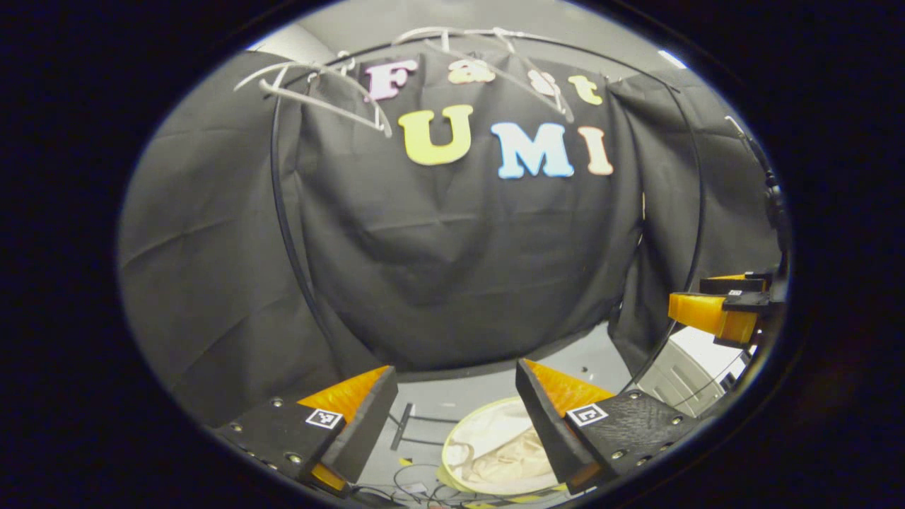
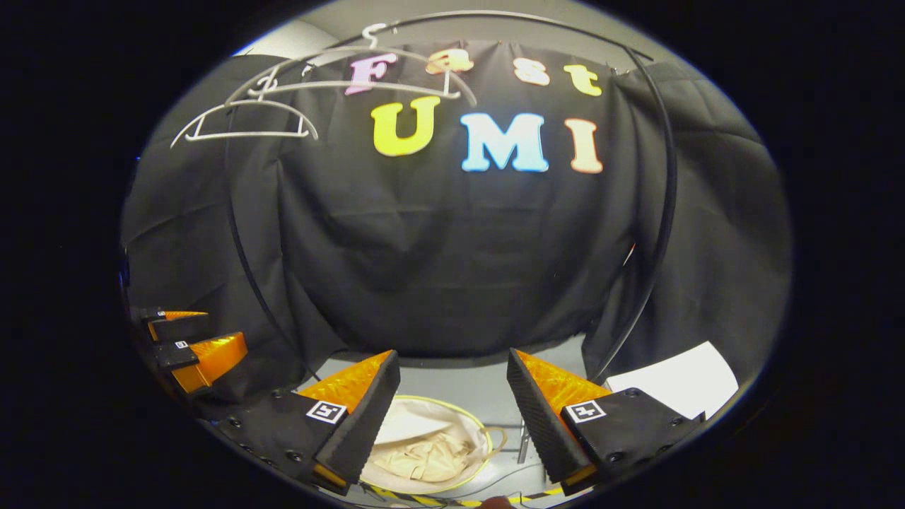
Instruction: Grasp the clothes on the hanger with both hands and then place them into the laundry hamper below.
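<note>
Beige clothes point(image 1: 505, 452) lie crumpled inside the round laundry hamper point(image 1: 452, 438) on the floor, below both grippers. In the right gripper view the same clothes point(image 2: 424, 456) rest in the hamper point(image 2: 413, 416). Bare white hangers point(image 1: 322, 95) hang on the black rack point(image 1: 283, 212) up top, and the right gripper view also has the hangers point(image 2: 247, 124). My left gripper point(image 1: 456, 392) is open above the hamper with nothing between its fingers. My right gripper point(image 2: 452, 385) is open too and holds nothing. Each gripper appears at the edge of the other's view.
The rack's black tube point(image 2: 664, 177) arches in front of the black cloth wall. A white box point(image 1: 682, 378) stands on the floor at the right, the same white box point(image 2: 672, 382) in the right gripper view. Cables and yellow-black tape point(image 1: 488, 498) lie near the hamper.
</note>
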`<action>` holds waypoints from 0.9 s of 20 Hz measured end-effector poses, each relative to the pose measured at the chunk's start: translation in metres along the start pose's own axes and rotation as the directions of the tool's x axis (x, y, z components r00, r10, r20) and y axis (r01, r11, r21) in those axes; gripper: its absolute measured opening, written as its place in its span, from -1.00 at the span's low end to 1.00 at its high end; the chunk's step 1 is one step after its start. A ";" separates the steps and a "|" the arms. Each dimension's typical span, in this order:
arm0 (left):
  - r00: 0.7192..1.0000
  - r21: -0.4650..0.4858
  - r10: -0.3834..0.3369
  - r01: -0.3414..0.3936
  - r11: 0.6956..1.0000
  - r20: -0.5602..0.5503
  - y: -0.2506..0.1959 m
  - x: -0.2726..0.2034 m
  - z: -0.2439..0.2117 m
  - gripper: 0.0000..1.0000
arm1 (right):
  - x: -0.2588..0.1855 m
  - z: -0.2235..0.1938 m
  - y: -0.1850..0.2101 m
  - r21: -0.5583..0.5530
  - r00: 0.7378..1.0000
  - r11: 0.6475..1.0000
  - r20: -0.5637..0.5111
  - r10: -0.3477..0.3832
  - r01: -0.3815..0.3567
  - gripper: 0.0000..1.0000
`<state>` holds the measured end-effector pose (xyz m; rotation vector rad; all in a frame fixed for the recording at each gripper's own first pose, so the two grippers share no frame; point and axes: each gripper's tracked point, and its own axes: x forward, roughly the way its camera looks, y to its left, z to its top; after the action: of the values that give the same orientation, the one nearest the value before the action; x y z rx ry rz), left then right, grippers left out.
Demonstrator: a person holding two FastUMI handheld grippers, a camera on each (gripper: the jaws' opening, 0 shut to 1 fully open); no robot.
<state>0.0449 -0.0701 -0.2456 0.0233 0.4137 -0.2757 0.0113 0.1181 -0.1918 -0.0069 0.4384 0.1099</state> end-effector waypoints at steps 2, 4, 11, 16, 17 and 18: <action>0.998 0.008 0.001 -0.001 1.000 0.063 0.000 -0.017 0.034 1.00 | -0.020 0.024 -0.015 -0.014 0.998 1.000 0.062 -0.002 0.002 0.86; 0.993 0.015 -0.001 -0.001 1.000 0.122 0.000 -0.040 0.063 1.00 | -0.040 0.043 -0.030 -0.010 0.993 1.000 0.114 -0.007 0.009 0.93; 0.963 0.004 0.060 -0.064 0.998 0.263 0.023 -0.134 0.118 0.95 | -0.114 0.107 -0.075 0.019 0.965 0.999 0.258 -0.038 0.034 0.86; 0.938 -0.004 0.124 -0.130 0.992 0.324 0.034 -0.189 0.134 0.99 | -0.168 0.129 -0.097 -0.024 0.935 0.996 0.348 -0.072 0.085 0.86; 0.934 -0.006 0.131 -0.137 0.991 0.332 0.035 -0.194 0.136 0.99 | -0.174 0.132 -0.100 -0.031 0.930 0.995 0.361 -0.076 0.093 0.86; 0.931 -0.005 0.135 -0.141 0.990 0.338 0.035 -0.200 0.140 1.00 | -0.180 0.133 -0.104 -0.036 0.923 0.994 0.374 -0.085 0.106 0.86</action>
<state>-0.0664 0.0046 -0.0382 0.0233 0.0660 -0.1398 -0.0829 0.0004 0.0036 -0.0612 0.0534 0.0249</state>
